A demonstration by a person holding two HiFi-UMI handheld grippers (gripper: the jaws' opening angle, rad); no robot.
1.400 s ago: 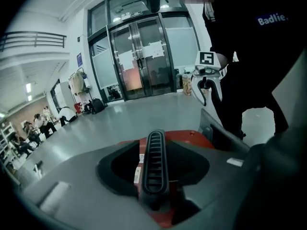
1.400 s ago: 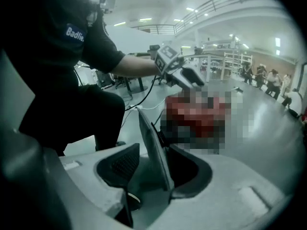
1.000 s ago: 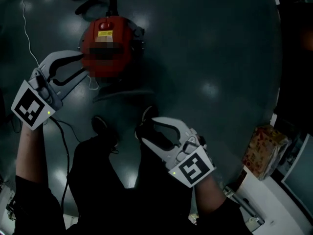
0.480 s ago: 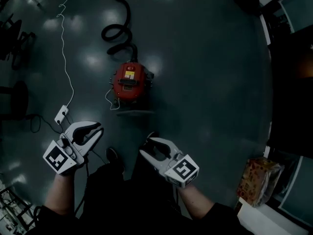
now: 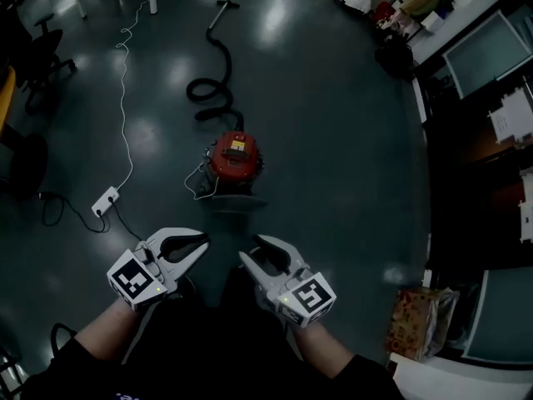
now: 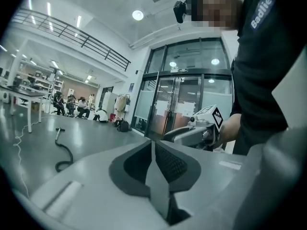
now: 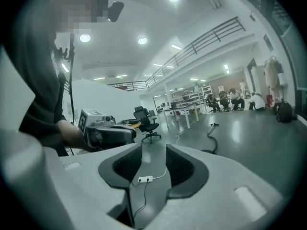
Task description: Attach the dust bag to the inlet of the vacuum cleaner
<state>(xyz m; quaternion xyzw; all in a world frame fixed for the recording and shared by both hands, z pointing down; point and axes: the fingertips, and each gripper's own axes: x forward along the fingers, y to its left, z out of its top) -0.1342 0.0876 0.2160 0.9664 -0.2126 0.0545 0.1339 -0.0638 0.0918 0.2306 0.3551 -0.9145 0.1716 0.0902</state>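
Glossy floor (image 5: pixel 350 182); empty left gripper (image 5: pixel 202 242) closing, fingers (image 6: pixel 169 163) together; empty right gripper (image 5: pixel 250 250) closing, apart

Reporter: What lies on the dark, glossy floor (image 5: pixel 350 140)?
Photographer: A red vacuum cleaner (image 5: pixel 233 161), its black hose (image 5: pixel 225 61) snaking beyond it, a white power strip (image 5: pixel 105 200) left of it, a white cable (image 5: pixel 125 98) trailing away.

vacuum cleaner (image 5: pixel 234 159) now much farther off

Lab hall, desks (image 7: pixel 184 110) (office chairs (image 7: pixel 146 122)), mezzanine railing (image 7: pixel 211 35)
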